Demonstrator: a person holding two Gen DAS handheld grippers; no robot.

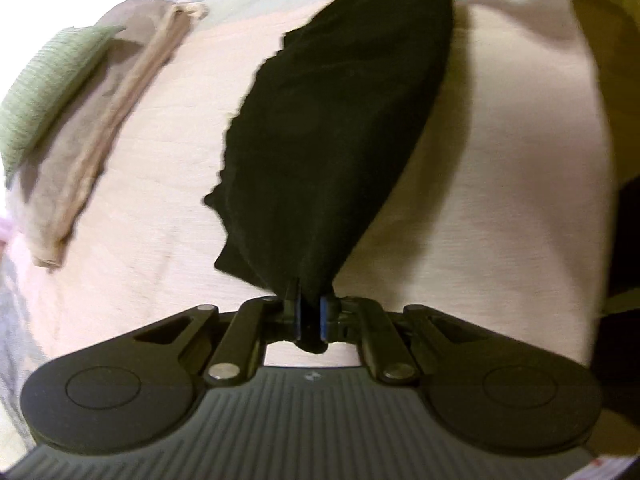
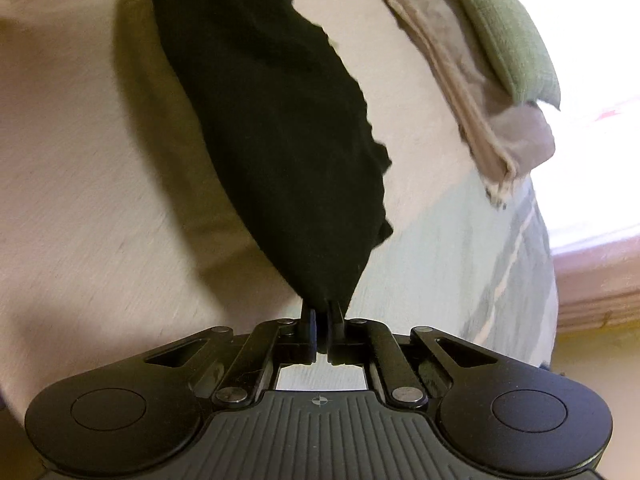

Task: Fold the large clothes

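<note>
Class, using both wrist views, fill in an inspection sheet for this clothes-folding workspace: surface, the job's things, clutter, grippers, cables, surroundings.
Surface: pale cream sheet covering a bed, with a light blue patterned cover at its edge.
Job's things: black garment, lifted off the sheet and hanging stretched between both grippers.
Clutter: folded beige garment with a folded green knit on top, lying to the side on the sheet.
Grippers: left gripper shut on one end of the black garment; right gripper shut on another end.
Cables: nothing seen.
Surroundings: bright, washed-out area beyond the bed; dark area at the other side, unclear.
</note>
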